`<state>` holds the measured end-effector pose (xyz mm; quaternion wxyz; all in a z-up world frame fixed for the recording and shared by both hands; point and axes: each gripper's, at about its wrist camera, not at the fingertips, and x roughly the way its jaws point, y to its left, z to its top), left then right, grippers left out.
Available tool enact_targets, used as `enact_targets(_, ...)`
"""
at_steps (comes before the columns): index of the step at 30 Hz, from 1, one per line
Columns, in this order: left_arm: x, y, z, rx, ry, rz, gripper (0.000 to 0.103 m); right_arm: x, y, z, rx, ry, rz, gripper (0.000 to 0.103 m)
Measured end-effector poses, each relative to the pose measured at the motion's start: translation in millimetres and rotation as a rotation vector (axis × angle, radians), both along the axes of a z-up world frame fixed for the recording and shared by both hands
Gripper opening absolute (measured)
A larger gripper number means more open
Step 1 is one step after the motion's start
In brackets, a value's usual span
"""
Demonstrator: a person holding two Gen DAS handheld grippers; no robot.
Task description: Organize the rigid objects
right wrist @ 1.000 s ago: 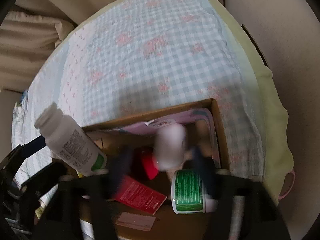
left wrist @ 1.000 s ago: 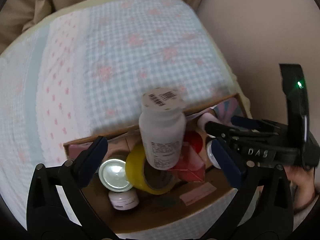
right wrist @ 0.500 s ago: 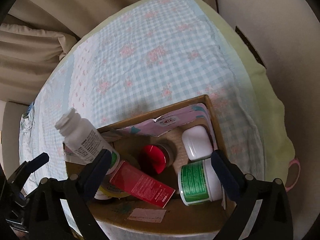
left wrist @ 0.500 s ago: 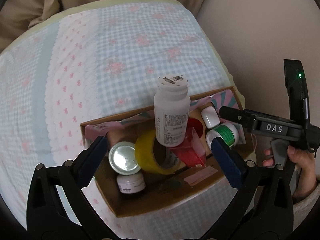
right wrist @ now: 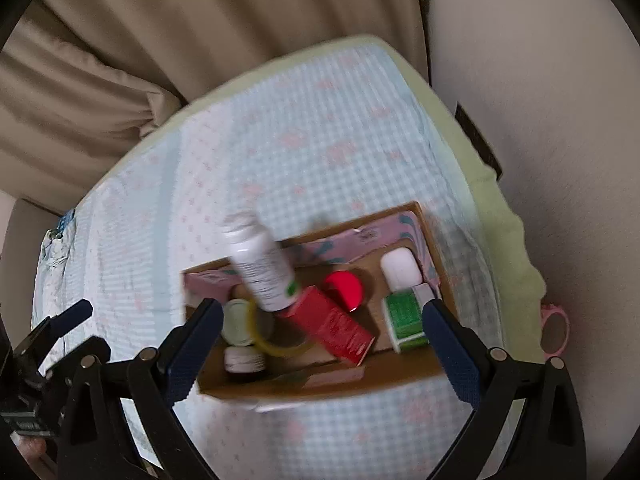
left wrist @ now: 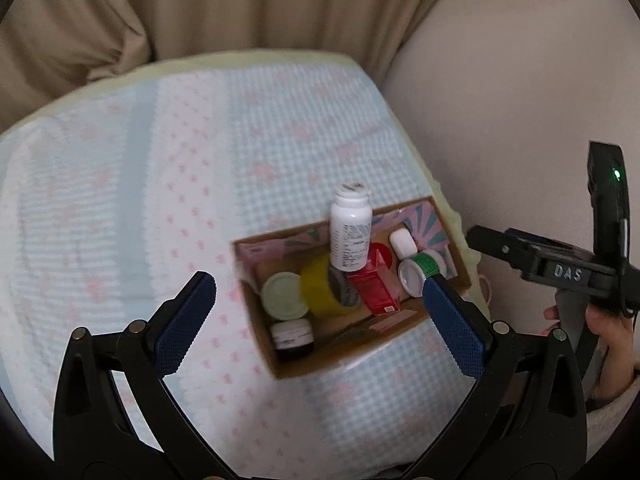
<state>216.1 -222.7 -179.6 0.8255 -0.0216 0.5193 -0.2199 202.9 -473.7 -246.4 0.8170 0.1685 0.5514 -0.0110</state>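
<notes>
Left wrist view, going left to right: the left gripper (left wrist: 316,300) hangs wide open with nothing in it, above a box (left wrist: 256,320) on the checked cloth (left wrist: 160,200). In the box there's a pale lid (left wrist: 283,295), a small dark jar (left wrist: 291,337), yellow tape (left wrist: 320,292), a white bottle (left wrist: 350,236) leaning up out of the pile, a red carton (left wrist: 374,288), a green jar (left wrist: 422,268) and a little white tub (left wrist: 403,242). Far right is the right gripper (left wrist: 504,244) in a hand (left wrist: 612,332); its jaws have just been opening and they're spread with nothing between them. My guess is the bottle is light, stiff and a bit slick, so I'd grab it across the body just under the cap. The right wrist view adds a red cap (right wrist: 344,289) behind the carton and a pink ring (right wrist: 554,328) off the table edge, but only the left one shows that hand.
</notes>
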Motion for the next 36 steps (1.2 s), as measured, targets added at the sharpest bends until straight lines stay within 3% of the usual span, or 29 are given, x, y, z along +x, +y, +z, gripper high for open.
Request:
enact_targets(9,-63,115,113,0.011,-0.230,0.124,0.103,-60,102,129,-0.120,-0.208,0.085,0.099)
enact_targets(15,-103,178,149,0.055,-0.341,0.220,0.103,-93,175,188,-0.162,-0.336,0.145,0.099)
enact_targets(25,-144,236,155,0.020,-0.388,0.339,0.103,-132,231,201,-0.248,-0.401,0.149,0.099)
enact_targets(36,-154,241,160,0.031,-0.417,0.323,0.103,-141,237,200,-0.287,-0.419,0.129,0.099)
